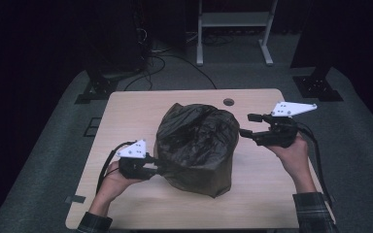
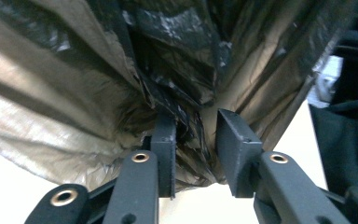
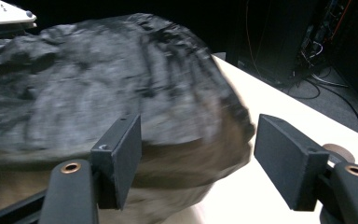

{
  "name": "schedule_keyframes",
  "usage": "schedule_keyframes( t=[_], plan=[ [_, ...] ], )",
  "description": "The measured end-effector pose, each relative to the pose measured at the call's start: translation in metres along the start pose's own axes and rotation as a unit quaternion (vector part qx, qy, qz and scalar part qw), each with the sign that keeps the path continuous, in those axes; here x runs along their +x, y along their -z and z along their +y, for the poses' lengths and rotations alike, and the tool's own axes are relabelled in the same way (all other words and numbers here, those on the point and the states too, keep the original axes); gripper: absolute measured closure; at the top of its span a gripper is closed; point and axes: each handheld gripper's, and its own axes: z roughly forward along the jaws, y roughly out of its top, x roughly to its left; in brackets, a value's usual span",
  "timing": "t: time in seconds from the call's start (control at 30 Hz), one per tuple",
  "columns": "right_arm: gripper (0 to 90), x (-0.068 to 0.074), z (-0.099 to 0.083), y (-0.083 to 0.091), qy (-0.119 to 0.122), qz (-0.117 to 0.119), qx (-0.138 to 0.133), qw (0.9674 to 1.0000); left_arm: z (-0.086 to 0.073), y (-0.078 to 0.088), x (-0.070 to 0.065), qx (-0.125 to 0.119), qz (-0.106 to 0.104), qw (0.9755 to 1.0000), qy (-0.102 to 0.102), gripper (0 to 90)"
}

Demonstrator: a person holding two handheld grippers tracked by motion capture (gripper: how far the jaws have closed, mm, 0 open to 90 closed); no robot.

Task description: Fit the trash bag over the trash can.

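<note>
High view: black bag (image 1: 196, 145) sits mid-table (image 1: 126, 111), puffed up. Left gripper (image 1: 156, 166) at the bag's 8 o'clock, jaws slightly parted with a fold of film bunched between them; whether the pads press it, cannot tell. Right gripper (image 1: 246, 124) at the bag's 2 o'clock, jaws spread wide, released, just off the film.

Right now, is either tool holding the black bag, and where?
Neither grips it. The left tool straddles a gathered fold at the black bag's left side, pads apart. The right tool is open, clear of it.
</note>
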Motion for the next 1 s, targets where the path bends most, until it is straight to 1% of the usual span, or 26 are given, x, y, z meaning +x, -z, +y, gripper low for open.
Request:
schedule_keyframes(
  t=[0.03,0.07,0.1,0.13,0.17,0.2,0.23,0.27,0.3,0.33,0.37,0.4,0.43,0.5,0.53,0.6,0.7,0.73,0.77,0.8,0.83,0.87,0.9,0.93,0.97,1.0],
  plan=[
    [30.6,0.001,-0.002,0.003,-0.002,0.011,-0.005,0.9999,0.004,-0.009,-0.006,0.007,-0.016,0.9998,-0.009,62.4],
    [30.5,0.001,-0.004,0.005,-0.004,0.018,-0.007,0.9998,0.006,-0.01,-0.007,0.015,-0.019,0.9996,-0.013,58.0],
    [30.5,0.003,-0.007,0.007,-0.005,0.024,-0.009,0.9997,0.006,-0.01,-0.007,0.015,-0.019,0.9996,-0.013,54.0],
    [30.4,0.006,-0.01,0.01,0.0,0.031,-0.008,0.9995,0.007,-0.004,-0.007,0.016,-0.017,0.9997,-0.009,50.9],
    [30.0,0.007,-0.011,0.011,0.0,0.034,-0.007,0.9994,0.006,0.002,-0.006,0.011,-0.013,0.9998,-0.005,49.3],
    [30.0,0.007,-0.011,0.011,0.0,0.034,-0.007,0.9994,0.006,0.002,-0.006,0.011,-0.013,0.9998,-0.005,47.1],
    [29.9,0.012,-0.017,0.014,0.002,0.047,-0.007,0.9989,0.006,0.017,-0.002,-0.001,-0.003,1.0,0.006,44.7],
    [29.8,0.014,-0.018,0.015,0.001,0.053,-0.006,0.9986,0.006,0.025,0.001,-0.007,0.005,0.9999,0.007,44.4],
    [29.0,0.017,-0.02,0.015,0.001,0.058,-0.004,0.9983,0.006,0.025,0.001,-0.007,0.005,0.9999,0.007,43.3],
    [28.0,0.02,-0.022,0.013,0.001,0.066,-0.001,0.9978,0.007,0.039,0.005,-0.022,0.02,0.9995,0.01,41.2],
    [27.8,0.024,-0.024,0.012,0.001,0.069,0.004,0.9976,0.009,0.044,0.008,-0.032,0.028,0.999,0.012,40.4],
    [26.9,0.028,-0.026,0.01,0.002,0.069,0.009,0.9976,0.011,0.049,0.012,-0.044,0.035,0.9984,0.013,39.2],
    [25.8,0.031,-0.028,0.008,0.002,0.074,0.013,0.9972,0.014,0.052,0.015,-0.049,0.04,0.9979,0.014,38.5],
    [24.8,0.038,-0.03,0.005,0.001,0.08,0.017,0.9967,0.022,0.059,0.024,-0.065,0.057,0.9961,0.016,37.5],
    [24.8,0.038,-0.03,0.005,0.001,0.08,0.017,0.9967,0.022,0.059,0.024,-0.065,0.057,0.9961,0.016,36.5],
    [21.9,0.043,-0.033,0.0,-0.005,0.081,0.028,0.9963,0.035,0.063,0.038,-0.089,0.063,0.9938,0.019,35.9],
    [21.8,0.048,-0.036,-0.007,-0.004,0.081,0.036,0.996,0.049,0.061,0.05,-0.108,0.065,0.9919,0.018,35.3],
    [21.9,0.049,-0.037,-0.009,-0.003,0.083,0.036,0.9959,0.053,0.06,0.053,-0.11,0.065,0.9917,0.018,35.3],
    [22.1,0.05,-0.037,-0.011,-0.004,0.086,0.036,0.9956,0.058,0.057,0.056,-0.111,0.065,0.9916,0.017,34.7],
    [22.2,0.05,-0.038,-0.013,-0.005,0.088,0.035,0.9955,0.058,0.057,0.056,-0.111,0.065,0.9916,0.017,34.6],
    [22.4,0.05,-0.038,-0.015,-0.007,0.09,0.035,0.9953,0.066,0.05,0.062,-0.111,0.065,0.9915,0.018,34.4],
    [22.4,0.05,-0.038,-0.017,-0.009,0.09,0.035,0.9953,0.07,0.047,0.065,-0.11,0.065,0.9917,0.019,34.4],
    [22.7,0.05,-0.039,-0.018,-0.007,0.087,0.035,0.9956,0.073,0.043,0.068,-0.109,0.063,0.9918,0.02,34.5],
    [22.7,0.05,-0.039,-0.018,-0.007,0.087,0.035,0.9956,0.073,0.043,0.068,-0.109,0.063,0.9918,0.02,34.6],
    [22.9,0.05,-0.039,-0.019,-0.006,0.082,0.037,0.9959,0.078,0.035,0.074,-0.105,0.063,0.9922,0.023,34.7],
    [23.1,0.05,-0.039,-0.019,-0.007,0.081,0.037,0.996,0.08,0.032,0.077,-0.102,0.063,0.9925,0.026,34.9]
  ],
)
